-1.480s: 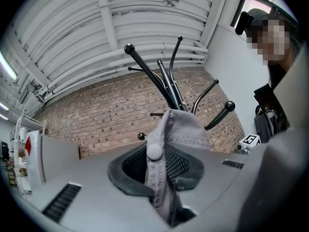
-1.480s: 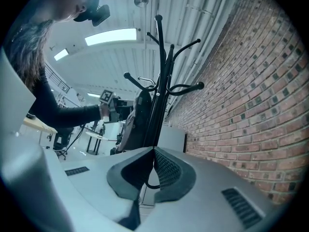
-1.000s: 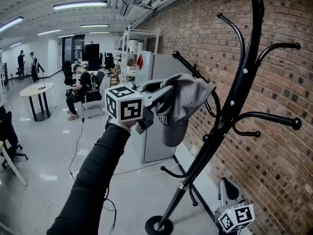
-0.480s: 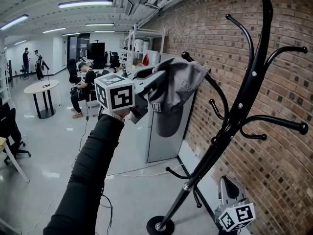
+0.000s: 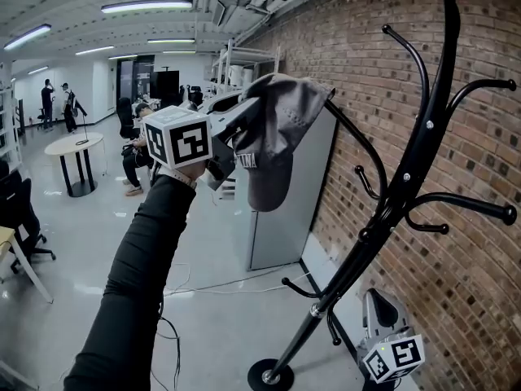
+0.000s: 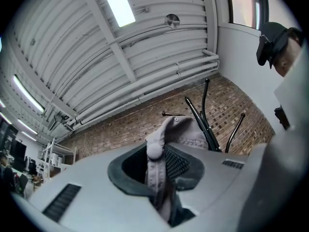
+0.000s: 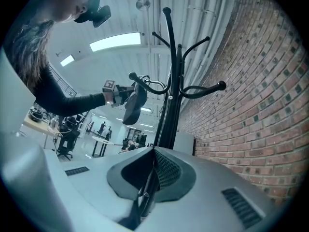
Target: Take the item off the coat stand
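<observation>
We have the grey cap [image 5: 273,149] pinched in the left gripper [image 5: 236,129]. Its jaws are almost together, clamped on a fold of the cap's fabric, at the upper centre of the head view. The cap hangs right at the knobbed tip of one branch of the black coat stand [image 5: 407,186]. In the head view the cap covers that tip, and in the right gripper view the knob shows just above it. So we cannot tell whether the cap is fully clear of the branch. We judge the grip done and the lift-off nearly done. What is left is carrying the cap well away from the stand.

The right gripper [image 5: 377,300] sits low at the lower right of the frame, pointing up beside the stand's pole. Its jaws are closed with nothing held.

The stand's round base rests on a pale, glossy floor [image 5: 212,332] at the bottom centre. A brick wall [image 5: 456,283] fills the right side, with a grey cabinet [image 5: 285,226] against it. Strip lights run along the ceiling at upper left, above a round table [image 5: 69,149] and seated people far off.
</observation>
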A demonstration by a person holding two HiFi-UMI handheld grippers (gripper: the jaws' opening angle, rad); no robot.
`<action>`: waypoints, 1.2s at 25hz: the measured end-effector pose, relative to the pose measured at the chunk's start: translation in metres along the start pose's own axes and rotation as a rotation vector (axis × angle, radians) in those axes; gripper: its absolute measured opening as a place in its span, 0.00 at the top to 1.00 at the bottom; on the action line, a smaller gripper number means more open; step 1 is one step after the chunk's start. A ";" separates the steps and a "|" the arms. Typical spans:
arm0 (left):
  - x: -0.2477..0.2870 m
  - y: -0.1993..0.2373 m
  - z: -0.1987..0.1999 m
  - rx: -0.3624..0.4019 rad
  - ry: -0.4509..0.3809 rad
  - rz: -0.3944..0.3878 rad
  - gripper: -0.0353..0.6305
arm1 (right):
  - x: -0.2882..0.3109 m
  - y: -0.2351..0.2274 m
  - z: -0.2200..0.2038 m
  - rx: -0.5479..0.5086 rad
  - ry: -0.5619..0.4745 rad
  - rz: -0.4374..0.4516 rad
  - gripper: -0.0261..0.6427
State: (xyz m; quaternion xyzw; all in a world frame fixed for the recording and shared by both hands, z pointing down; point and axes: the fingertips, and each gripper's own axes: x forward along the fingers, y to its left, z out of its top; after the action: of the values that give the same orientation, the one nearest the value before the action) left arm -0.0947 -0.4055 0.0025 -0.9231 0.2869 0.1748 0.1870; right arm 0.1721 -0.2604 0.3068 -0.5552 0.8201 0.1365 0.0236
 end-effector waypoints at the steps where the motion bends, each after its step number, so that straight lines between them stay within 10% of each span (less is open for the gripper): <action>1: -0.002 0.002 0.002 0.003 0.001 0.008 0.85 | 0.001 0.001 0.000 0.002 -0.001 0.002 0.95; 14: -0.056 0.031 0.020 0.021 -0.005 0.140 0.85 | -0.004 0.011 0.008 0.015 -0.020 0.016 0.95; 30: -0.141 -0.025 -0.089 -0.010 0.127 0.385 0.85 | -0.011 0.018 0.016 0.068 -0.068 0.095 0.95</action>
State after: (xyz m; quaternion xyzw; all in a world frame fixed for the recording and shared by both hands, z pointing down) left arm -0.1697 -0.3600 0.1465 -0.8613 0.4685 0.1502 0.1273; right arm 0.1579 -0.2404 0.2972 -0.5095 0.8485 0.1281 0.0637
